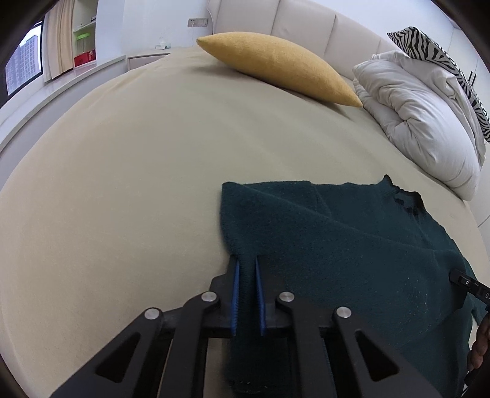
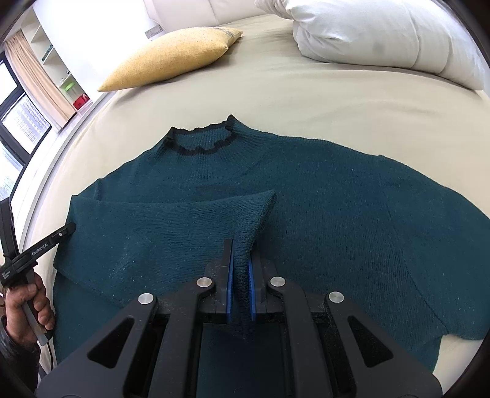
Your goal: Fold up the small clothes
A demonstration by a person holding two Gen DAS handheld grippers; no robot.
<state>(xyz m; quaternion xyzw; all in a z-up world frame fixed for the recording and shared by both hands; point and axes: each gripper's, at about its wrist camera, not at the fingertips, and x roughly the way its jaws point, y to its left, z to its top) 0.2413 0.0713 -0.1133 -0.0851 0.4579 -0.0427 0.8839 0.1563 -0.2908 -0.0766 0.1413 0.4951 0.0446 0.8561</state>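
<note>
Sweater (image 2: 306,199) collar (image 2: 202,137) frontal only from right claw (image 2: 241,266).

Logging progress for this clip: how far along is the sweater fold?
Early. Done: the sweater lies flat on the bed, collar away, one sleeve folded across the body. In hand: the left gripper is shut on the side edge, the right gripper on the sleeve end. Left: the other sleeve and folding the body.

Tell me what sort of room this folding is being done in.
Most likely a bedroom. The green sweater lies on a bed with a padded headboard; a yellow pillow and a bundled white duvet sit at its head, and shelves stand by the window.
</note>
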